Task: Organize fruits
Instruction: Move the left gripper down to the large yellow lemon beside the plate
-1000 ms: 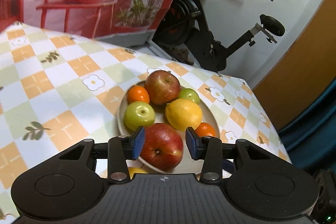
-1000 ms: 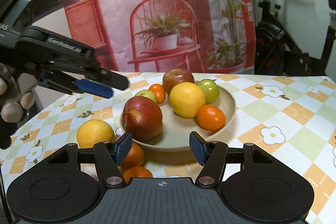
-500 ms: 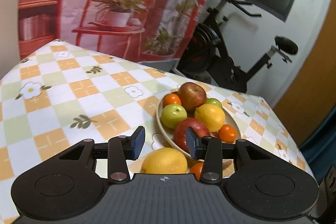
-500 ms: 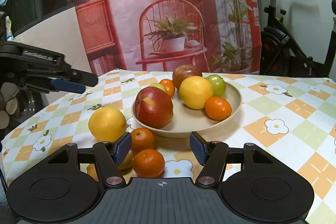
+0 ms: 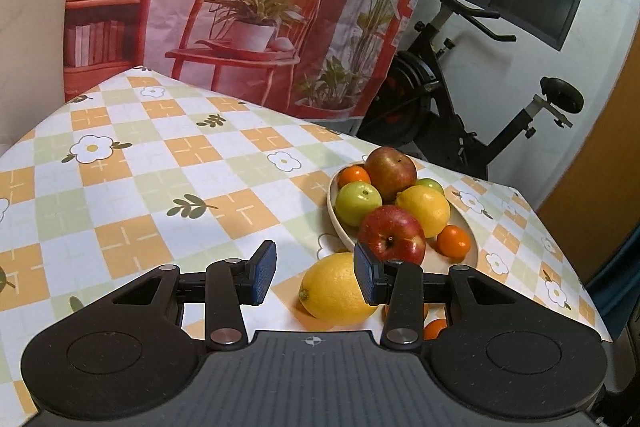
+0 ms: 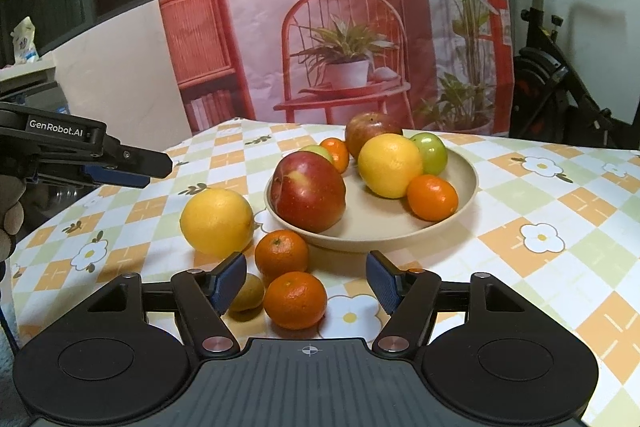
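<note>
Looking along the right gripper (image 6: 306, 279), we see its blue-padded jaws standing apart with nothing pressed between them; they have just been opening. A small orange mandarin (image 6: 295, 300) lies on the bench between and just beyond the pads, touching neither. A second mandarin (image 6: 281, 253) sits just behind it, and a small brownish-green fruit (image 6: 247, 294) lies beside the left pad. A large yellow lemon (image 6: 216, 221) rests on the checked floral tablecloth (image 6: 540, 211) near the shallow beige ceramic plate (image 6: 466, 183).

On the plate we count a red apple (image 6: 307, 191) at the near rim, a yellow lemon (image 6: 389, 165), an orange mandarin (image 6: 432, 197), a green apple (image 6: 431, 152), a darker red apple (image 6: 370, 131), and further small fruit partly hidden behind.

The left gripper (image 6: 136, 169) enters from the left edge, its black body lettered "GenRobot.AI". In its own view, the left gripper (image 5: 315, 279) holds nothing, its jaws set narrowly apart above the bench, with the lemon (image 5: 338, 289) just beyond its right pad. We find no other legible writing; a printed fabric backdrop of a red chair (image 6: 344, 39) hangs behind.
</note>
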